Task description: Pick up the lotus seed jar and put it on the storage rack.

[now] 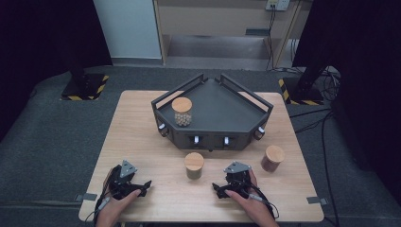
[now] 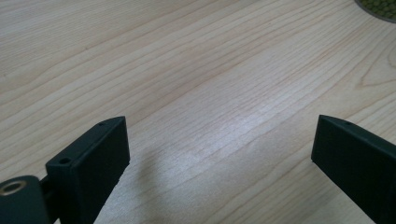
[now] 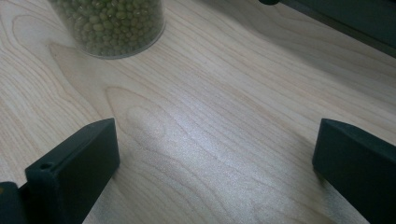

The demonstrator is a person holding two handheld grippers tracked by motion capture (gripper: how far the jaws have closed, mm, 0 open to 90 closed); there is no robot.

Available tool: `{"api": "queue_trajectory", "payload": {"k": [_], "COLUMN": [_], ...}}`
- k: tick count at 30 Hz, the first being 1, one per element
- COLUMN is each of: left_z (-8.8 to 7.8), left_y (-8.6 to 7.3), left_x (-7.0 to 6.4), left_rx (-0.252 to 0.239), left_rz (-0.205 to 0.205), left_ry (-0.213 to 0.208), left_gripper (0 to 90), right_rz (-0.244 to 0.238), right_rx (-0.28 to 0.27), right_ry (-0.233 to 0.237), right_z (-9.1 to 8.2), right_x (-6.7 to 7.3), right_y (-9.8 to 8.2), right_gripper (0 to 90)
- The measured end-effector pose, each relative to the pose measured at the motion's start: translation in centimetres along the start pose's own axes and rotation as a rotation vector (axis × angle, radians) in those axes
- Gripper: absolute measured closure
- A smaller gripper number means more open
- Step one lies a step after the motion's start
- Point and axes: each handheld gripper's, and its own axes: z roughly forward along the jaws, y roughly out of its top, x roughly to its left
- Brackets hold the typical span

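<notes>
Both hand-held grippers parked low at the surface's near edge: left hand-held gripper released, right hand-held gripper released too, nothing between either pair of jaws. Green-bean jar upright mid-surface between them, nearer the right one.

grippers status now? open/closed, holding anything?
Left gripper: open, holding nothing, over bare table.
Right gripper: open, holding nothing, near green-bean jar.

1. My right gripper view cut the green-bean jar off at the top edge, hiding its lid.
2. My left gripper view caught just a sliver of that jar's base at the corner.
3. The red-brown jar's contents were too small to tell.
</notes>
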Motion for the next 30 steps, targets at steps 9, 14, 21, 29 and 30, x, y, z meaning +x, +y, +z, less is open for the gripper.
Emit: {"api": "queue_trajectory", "payload": {"k": [9,14,21,29,30], "left_z": [0.4,0.69,0.73,0.71,0.7], "left_y": [-0.46,-0.85,-0.91,-0.93,-0.93], "left_x": [0.04,0.39,0.66,0.62,0.58], "left_rx": [0.004,-0.003,-0.002,-0.001,-0.001], "left_rz": [0.001,-0.006,-0.017,-0.019,-0.02], "left_ry": [0.001,-0.008,-0.017,-0.015,-0.014], "left_gripper": [3.0,2.3,1.7,1.5,1.5], "right_rz": [0.001,0.0,0.001,0.001,0.001], "right_rx": [0.0,0.0,0.0,0.0,0.0], "right_ry": [0.0,0.0,0.0,0.0,0.0], "right_z": [0.0,0.0,0.0,-0.03,-0.04], "right_x": [0.0,0.0,0.01,0.03,0.02], "right_y": [0.0,0.0,-0.01,-0.03,-0.04], "right_gripper": [0.8,0.8,0.8,0.8,0.8]}}
